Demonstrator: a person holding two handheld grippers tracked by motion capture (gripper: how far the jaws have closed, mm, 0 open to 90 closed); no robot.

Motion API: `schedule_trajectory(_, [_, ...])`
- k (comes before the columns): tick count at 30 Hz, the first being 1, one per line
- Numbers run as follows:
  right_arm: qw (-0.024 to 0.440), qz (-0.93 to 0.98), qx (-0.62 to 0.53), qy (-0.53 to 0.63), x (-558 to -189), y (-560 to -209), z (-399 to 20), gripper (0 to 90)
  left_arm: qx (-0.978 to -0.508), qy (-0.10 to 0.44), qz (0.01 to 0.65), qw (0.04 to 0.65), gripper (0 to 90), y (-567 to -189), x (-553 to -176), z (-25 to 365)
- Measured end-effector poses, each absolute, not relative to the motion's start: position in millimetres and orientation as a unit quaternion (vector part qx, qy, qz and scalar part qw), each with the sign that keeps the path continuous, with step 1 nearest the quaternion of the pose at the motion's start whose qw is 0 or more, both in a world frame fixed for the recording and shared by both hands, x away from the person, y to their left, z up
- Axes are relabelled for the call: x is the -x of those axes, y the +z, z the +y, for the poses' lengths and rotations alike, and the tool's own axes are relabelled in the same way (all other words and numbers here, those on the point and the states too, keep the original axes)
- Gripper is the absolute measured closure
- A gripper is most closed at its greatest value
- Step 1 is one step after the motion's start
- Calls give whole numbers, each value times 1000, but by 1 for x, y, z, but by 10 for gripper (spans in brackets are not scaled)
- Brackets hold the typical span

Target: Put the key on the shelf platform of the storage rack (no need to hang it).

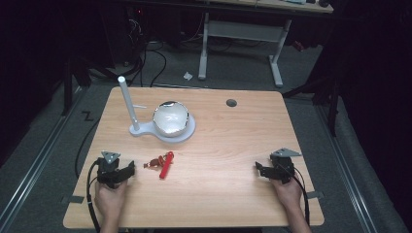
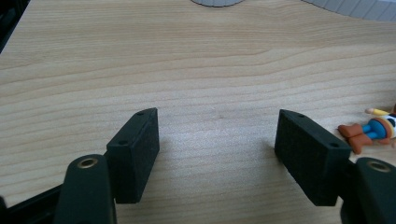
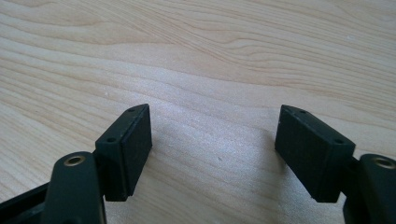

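Note:
My left gripper (image 1: 130,169) rests low on the wooden table (image 1: 228,141) at the front left, held by a hand. Its jaws stand open with only bare wood between the pads (image 2: 217,140). Just to its right lies a small toy figure (image 1: 154,163) with orange legs and a blue body (image 2: 373,129), and beside it a red strap (image 1: 166,165). My right gripper (image 1: 260,170) sits at the front right, also open over bare wood (image 3: 215,149).
A white stand (image 1: 165,130) with a tall white post (image 1: 127,104) holds a shiny bowl (image 1: 170,117) at the table's back left. A round cable hole (image 1: 231,103) lies near the far edge. Beyond the table are cables and another desk's legs.

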State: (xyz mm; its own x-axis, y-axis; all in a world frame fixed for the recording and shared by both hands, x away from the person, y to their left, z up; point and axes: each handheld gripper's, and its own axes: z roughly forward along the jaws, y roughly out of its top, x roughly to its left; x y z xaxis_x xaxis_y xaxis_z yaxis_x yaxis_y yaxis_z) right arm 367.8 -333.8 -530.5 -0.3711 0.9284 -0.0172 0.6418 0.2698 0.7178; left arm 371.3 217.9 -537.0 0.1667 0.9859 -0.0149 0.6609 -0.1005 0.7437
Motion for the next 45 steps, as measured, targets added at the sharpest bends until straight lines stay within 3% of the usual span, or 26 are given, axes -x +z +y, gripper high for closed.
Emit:
schedule_trajectory(22, [225, 764, -514, 318, -368, -530, -334, 272, -699, 254, 588, 318, 316, -537, -371, 220])
schedule_trajectory(45, [225, 764, -513, 318, -368, -530, -334, 272, -690, 241, 572, 372, 285, -521, -363, 224])
